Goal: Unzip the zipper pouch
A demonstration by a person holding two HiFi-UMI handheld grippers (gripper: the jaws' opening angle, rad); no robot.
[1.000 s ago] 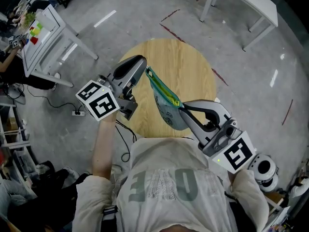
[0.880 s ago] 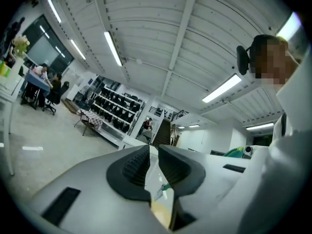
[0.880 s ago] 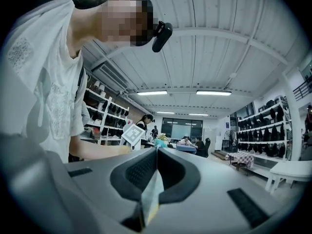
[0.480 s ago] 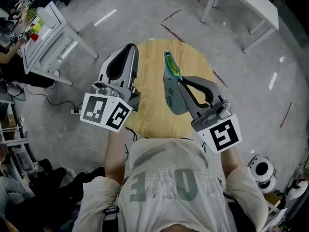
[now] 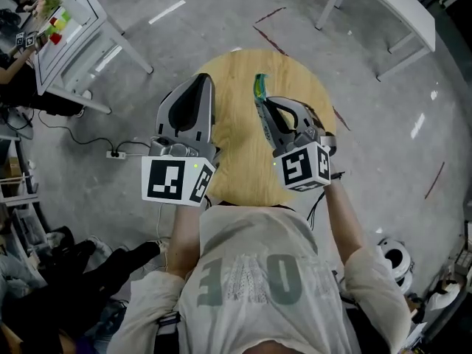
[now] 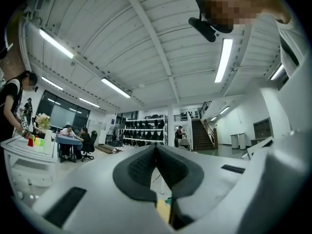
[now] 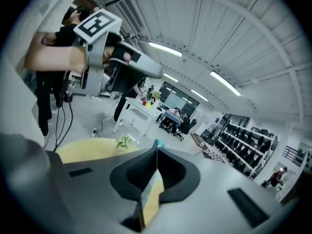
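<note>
My right gripper (image 5: 266, 103) is shut on the zipper pouch (image 5: 259, 91), a grey pouch with a green and teal edge. It holds the pouch upright above the round wooden table (image 5: 234, 135). In the right gripper view the pouch's thin edge (image 7: 150, 191) runs between the closed pads, with its teal tip (image 7: 157, 144) showing past them. My left gripper (image 5: 203, 80) hangs over the table's left side, apart from the pouch. Its jaws (image 6: 156, 149) are shut with nothing between them. The right gripper view also shows the left gripper (image 7: 105, 43) at the upper left.
A white table (image 5: 70, 39) with small coloured items stands at the far left, another white table (image 5: 391, 6) at the far right. Cables and a power strip (image 5: 118, 154) lie on the floor to the left. A small pale green thing (image 7: 124, 141) sits by the table's edge.
The pouch was stretched between both grippers; my left gripper has let go and drawn away to the left. My right gripper has swung the pouch upright and moved forward over the table.
</note>
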